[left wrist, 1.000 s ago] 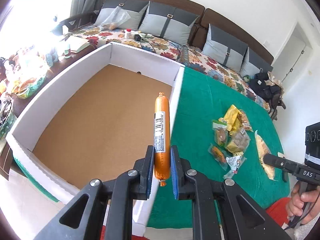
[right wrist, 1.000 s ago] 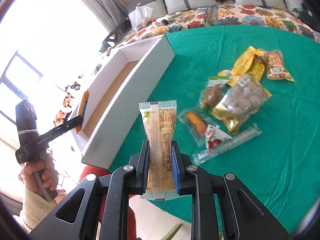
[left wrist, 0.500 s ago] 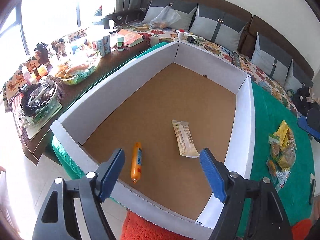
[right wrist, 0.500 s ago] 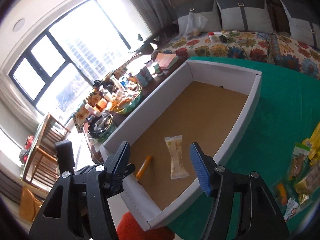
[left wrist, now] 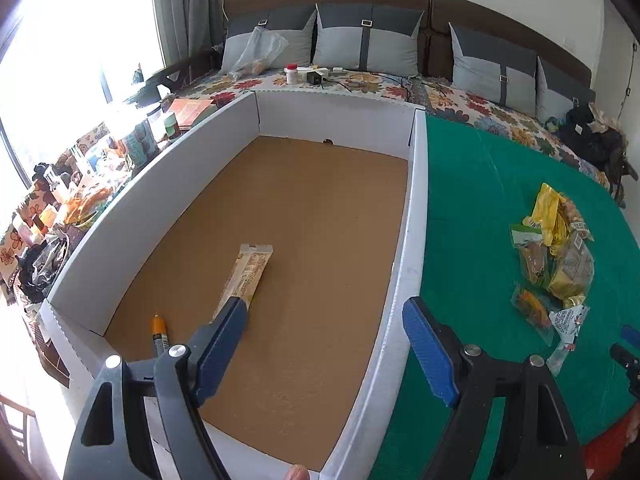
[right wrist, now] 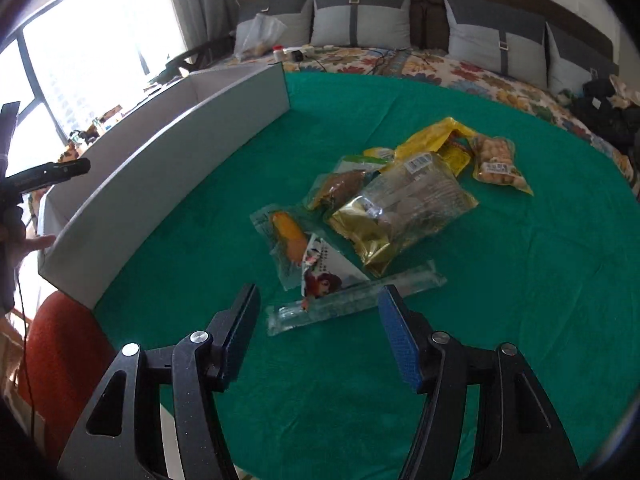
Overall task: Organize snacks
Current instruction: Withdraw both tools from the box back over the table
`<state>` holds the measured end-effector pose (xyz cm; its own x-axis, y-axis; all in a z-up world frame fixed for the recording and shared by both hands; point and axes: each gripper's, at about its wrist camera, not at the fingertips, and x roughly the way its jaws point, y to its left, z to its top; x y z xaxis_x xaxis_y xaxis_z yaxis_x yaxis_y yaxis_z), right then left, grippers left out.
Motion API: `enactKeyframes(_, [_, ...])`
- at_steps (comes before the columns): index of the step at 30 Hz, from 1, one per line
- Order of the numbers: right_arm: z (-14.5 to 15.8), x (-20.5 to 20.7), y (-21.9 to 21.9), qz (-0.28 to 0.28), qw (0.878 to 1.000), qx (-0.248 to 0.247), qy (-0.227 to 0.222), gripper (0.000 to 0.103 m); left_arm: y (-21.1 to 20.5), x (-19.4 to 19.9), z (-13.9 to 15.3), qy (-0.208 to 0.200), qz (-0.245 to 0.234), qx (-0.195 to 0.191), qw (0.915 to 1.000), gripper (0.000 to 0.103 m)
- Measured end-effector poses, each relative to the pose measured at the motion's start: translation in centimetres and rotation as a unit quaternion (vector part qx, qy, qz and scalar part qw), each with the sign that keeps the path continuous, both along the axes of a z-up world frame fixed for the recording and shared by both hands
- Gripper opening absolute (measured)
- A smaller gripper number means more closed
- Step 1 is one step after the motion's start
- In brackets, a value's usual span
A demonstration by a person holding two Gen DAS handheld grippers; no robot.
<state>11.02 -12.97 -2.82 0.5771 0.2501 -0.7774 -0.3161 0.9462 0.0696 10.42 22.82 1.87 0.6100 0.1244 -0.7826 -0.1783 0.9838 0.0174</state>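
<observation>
Risk, right tool [right wrist: 318,330]: its jaws stand wide and empty above the long clear plastic stick pack [right wrist: 356,298], which lies just ahead of the fingertips on the green cloth-covered bench [right wrist: 520,320]. The red-and-white triangular sachet [right wrist: 324,272] overlaps this pack. A closing grip here would likely pinch both, or drag the sachet loose. The pack is thin and flat, so the pads may slide over it.

Risk, left tool [left wrist: 324,320]: its jaws are opening, with nothing between them, over the near end of the white cardboard box with brown floor [left wrist: 416,208]. The right fingertip sits at the box's right wall; a careless withdrawal could knock that wall.

Count inside the box: 1 cream wrapped bar [left wrist: 246,274] just beyond the left fingertip, and 1 orange sausage stick [left wrist: 159,330] left of it.

Count on the bench, ahead of the right tool: about 7 packets in 1 overlapping pile [right wrist: 400,208]; the overlap makes the exact count uncertain.
</observation>
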Motion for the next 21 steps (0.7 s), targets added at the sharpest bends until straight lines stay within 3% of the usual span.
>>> enactKeyframes(5, [-2.3, -1.9, -7.8, -0.096, 0.995, -0.023, -0.022, 0.065, -2.2, 0.4, 0.1, 0.0, -0.003, -0.005, 1.0, 0.08])
enactKeyframes(9, [-3.5, -2.0, -10.6, -0.141, 0.99, 0.0, -0.003, 0.065, -4.4, 0.4, 0.1, 0.002, -0.013, -0.014, 0.9998, 0.08])
enactKeyframes(14, [-3.3, -1.5, -10.2, -0.137, 0.99, -0.006, -0.018, 0.069, -6.4, 0.5, 0.1, 0.0, -0.011, -0.02, 0.9997, 0.08])
enactKeyframes(21, [-5.4, -1.5, -9.1, -0.108, 0.994, -0.031, 0.009, 0.069, -6.4, 0.1, 0.4, -0.01, 0.008, -0.038, 0.9992, 0.08])
